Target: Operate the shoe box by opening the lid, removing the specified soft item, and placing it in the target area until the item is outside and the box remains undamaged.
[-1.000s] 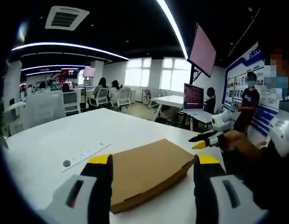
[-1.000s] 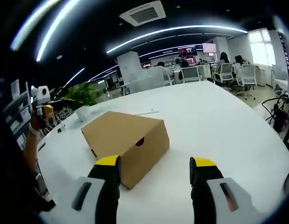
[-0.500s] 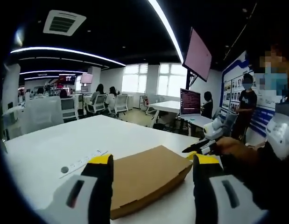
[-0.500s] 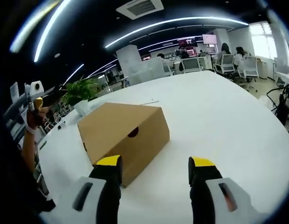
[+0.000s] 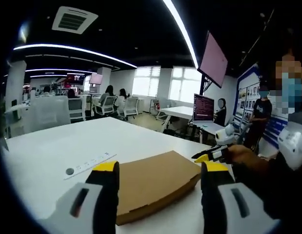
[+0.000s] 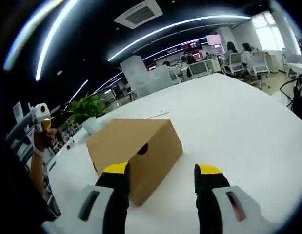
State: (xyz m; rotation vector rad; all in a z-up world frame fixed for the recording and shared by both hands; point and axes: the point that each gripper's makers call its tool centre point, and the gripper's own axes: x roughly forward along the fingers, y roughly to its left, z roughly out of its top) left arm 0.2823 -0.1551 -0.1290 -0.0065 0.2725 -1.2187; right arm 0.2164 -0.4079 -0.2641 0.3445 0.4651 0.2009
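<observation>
Left gripper (image 5: pixel 160 170): yellow-tipped jaws held apart, nothing between them, poised above the near edge of the shoe box (image 5: pixel 153 183). In the left gripper view the box lies low and flat on the white table (image 5: pixel 53 146), lid closed, its near long edge just beyond the jaw tips and its far right corner close to the table's right edge.

Right gripper (image 6: pixel 163 170): jaws apart, gripping nothing, near the box's end. In the right gripper view the shoe box (image 6: pixel 136 148) stands closed on the table (image 6: pixel 238 126), a dark round hole in the end wall that faces the camera, the near lower corner just left of the left jaw. Wide bare tabletop to the right of the box and beyond it; less room to the left, where the table edge curves close.

White power strip (image 5: pixel 90 163): on the table left of the box, apart from it.

Potted plant (image 6: pixel 87 109): at the far left table edge, beyond the box.

Right gripper as seen from the left gripper view (image 5: pixel 209 156): at right, just past the box's far corner, held in a hand; whether its jaws are parted cannot be told from there.

Far room: desks, chairs, seated people, a monitor, ceiling light strips
</observation>
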